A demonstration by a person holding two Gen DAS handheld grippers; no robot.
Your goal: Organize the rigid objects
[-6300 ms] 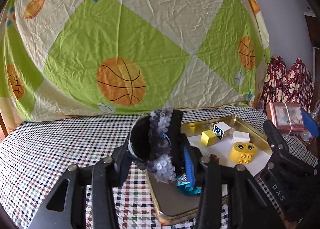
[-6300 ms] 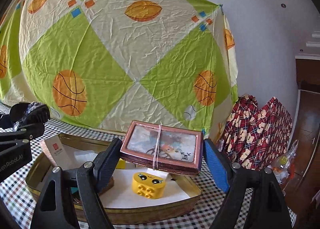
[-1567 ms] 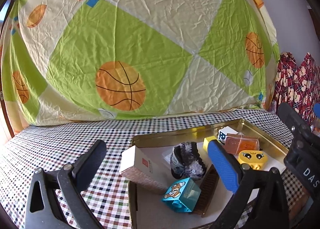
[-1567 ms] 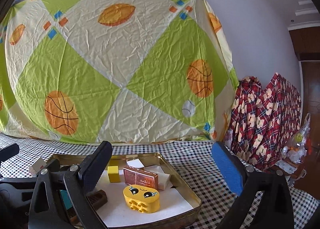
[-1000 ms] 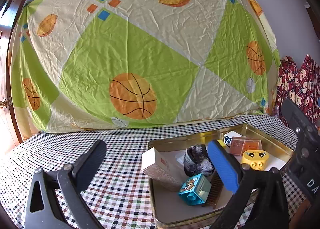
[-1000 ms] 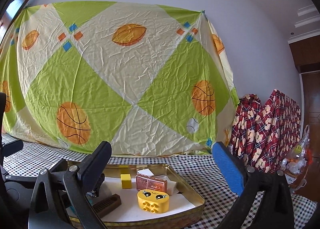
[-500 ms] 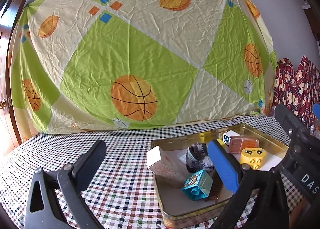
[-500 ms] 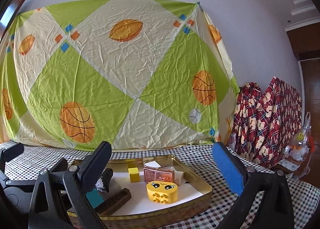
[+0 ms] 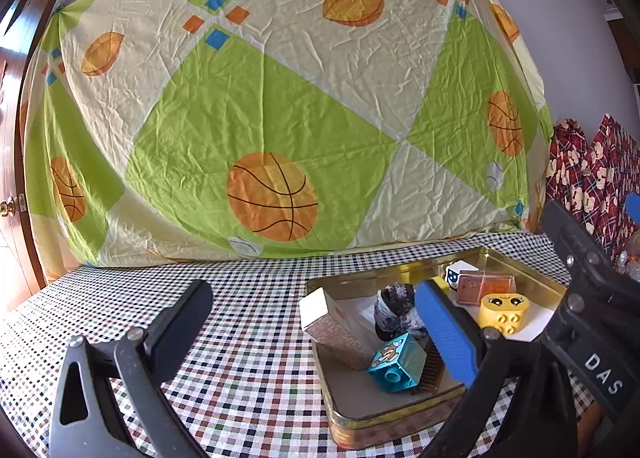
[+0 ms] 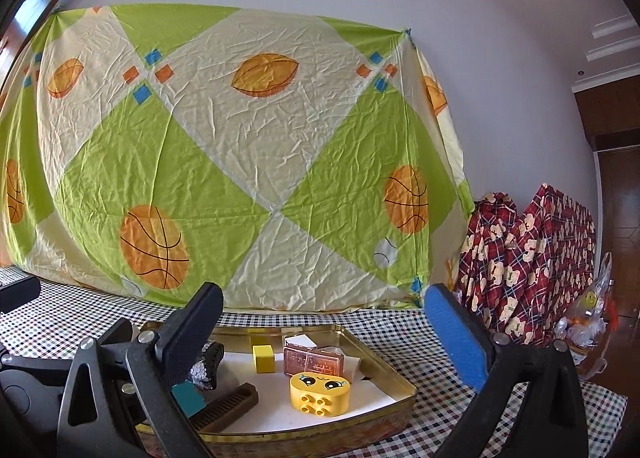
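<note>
A gold metal tray (image 9: 384,416) (image 10: 396,372) sits on the checked table. Inside lie a yellow face brick (image 9: 503,312) (image 10: 320,392), a copper-pink box (image 9: 486,286) (image 10: 314,360), a teal brick (image 9: 396,364), a sequinned black roll (image 9: 394,308) (image 10: 204,368), a brown comb (image 10: 230,404), a white-and-speckled carton (image 9: 332,326) and a small yellow cube (image 10: 264,358). My left gripper (image 9: 312,322) hangs open, held back from the tray's left side, holding nothing. My right gripper (image 10: 324,320) is open above the tray's front, nothing between its fingers.
A green and cream sheet with basketballs (image 9: 272,194) hangs behind the table. Red patterned bags (image 10: 528,258) stand at the right, with a plastic bag (image 10: 588,314) beside them. The checked tablecloth (image 9: 248,338) spreads left of the tray. A wooden door (image 9: 12,162) is far left.
Both grippers let go of the sequinned roll and the copper-pink box, which now lie in the tray. Both have since pulled back and risen, staying open.
</note>
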